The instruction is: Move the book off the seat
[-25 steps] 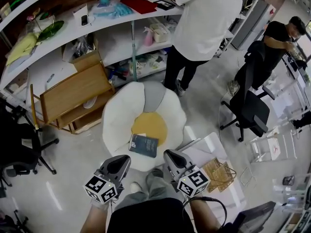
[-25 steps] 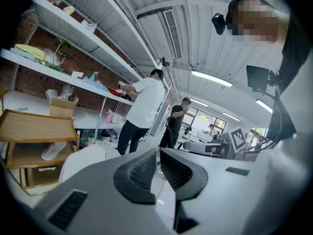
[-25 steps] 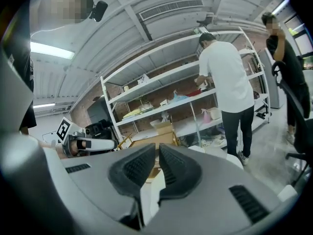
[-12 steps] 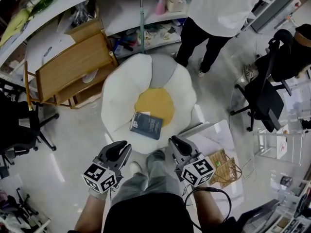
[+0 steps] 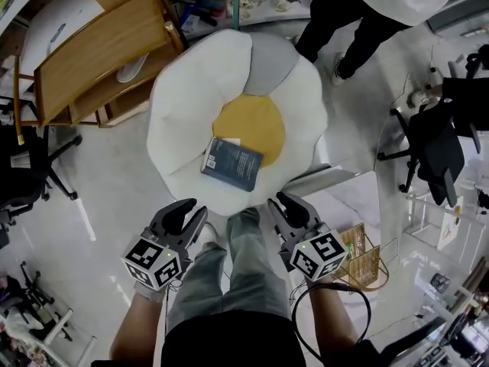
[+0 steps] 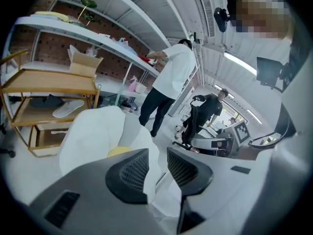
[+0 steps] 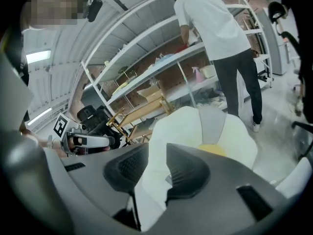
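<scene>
A dark blue book (image 5: 232, 164) lies flat on the white flower-shaped seat (image 5: 183, 121), at the front edge of its yellow centre cushion (image 5: 252, 125). My left gripper (image 5: 191, 214) hovers near the seat's front left rim, short of the book. My right gripper (image 5: 281, 207) hovers near the front right rim. Both have just been opening; each shows a narrow gap with nothing between the jaws. In the left gripper view the seat (image 6: 93, 131) fills the middle behind the left gripper (image 6: 157, 166). In the right gripper view the seat (image 7: 195, 126) stands behind the right gripper (image 7: 157, 166).
A wooden shelf trolley (image 5: 99, 52) stands left of the seat. A person's legs (image 5: 359, 29) stand behind it at the right. A black office chair (image 5: 439, 140) is further right. A white low table (image 5: 336, 205) and a wicker basket (image 5: 359, 254) sit by my right gripper.
Both grippers have come down and nearer the seat. Their jaws went from shut to slightly parted. The view has tilted down, so seat and book now lie higher and larger.
</scene>
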Motion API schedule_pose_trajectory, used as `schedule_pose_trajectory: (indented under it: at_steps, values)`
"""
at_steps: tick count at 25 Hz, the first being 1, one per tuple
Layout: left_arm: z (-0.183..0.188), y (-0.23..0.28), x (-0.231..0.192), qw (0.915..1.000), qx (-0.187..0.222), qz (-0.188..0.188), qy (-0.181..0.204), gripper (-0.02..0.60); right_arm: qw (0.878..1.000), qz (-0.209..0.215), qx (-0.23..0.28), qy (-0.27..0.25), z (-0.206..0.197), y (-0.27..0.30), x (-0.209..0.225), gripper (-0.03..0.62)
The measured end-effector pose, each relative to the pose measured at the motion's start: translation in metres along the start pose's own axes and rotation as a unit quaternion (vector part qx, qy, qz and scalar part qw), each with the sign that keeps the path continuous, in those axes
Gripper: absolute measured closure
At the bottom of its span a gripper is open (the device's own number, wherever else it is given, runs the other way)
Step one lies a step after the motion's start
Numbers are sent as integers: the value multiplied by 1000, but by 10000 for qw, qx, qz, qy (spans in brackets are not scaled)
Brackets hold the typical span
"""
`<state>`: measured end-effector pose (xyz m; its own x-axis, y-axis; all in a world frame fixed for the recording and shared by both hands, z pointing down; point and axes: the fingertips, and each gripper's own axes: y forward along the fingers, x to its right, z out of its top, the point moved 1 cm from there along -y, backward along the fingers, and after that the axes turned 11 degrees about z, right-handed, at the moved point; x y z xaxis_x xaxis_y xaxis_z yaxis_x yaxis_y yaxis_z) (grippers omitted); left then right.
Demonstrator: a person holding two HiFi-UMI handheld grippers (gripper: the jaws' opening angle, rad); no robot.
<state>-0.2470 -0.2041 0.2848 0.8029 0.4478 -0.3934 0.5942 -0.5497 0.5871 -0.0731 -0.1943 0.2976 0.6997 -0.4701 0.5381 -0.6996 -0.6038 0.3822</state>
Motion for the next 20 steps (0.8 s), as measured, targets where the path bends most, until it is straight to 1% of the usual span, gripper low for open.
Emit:
schedule_pose_trajectory:
  at_steps: [4,10,15,20]
  values:
    - [-29,27,-17,9996,-220,118,-138,448,9990,24,-198,401,-35,14,29,464]
    - [-60,69,-48,9986,-339,278,-298,416,9951,-34,-354,921,-85,38,81,425]
    - [-92,96,-72,9971,-482,396,-440,402,9895,-50,-515,1348,-125,57,115,392]
    - [-123,131,-101,9959,-641,458,-455,362,9839,6,-661,1660,-160,87,147,349]
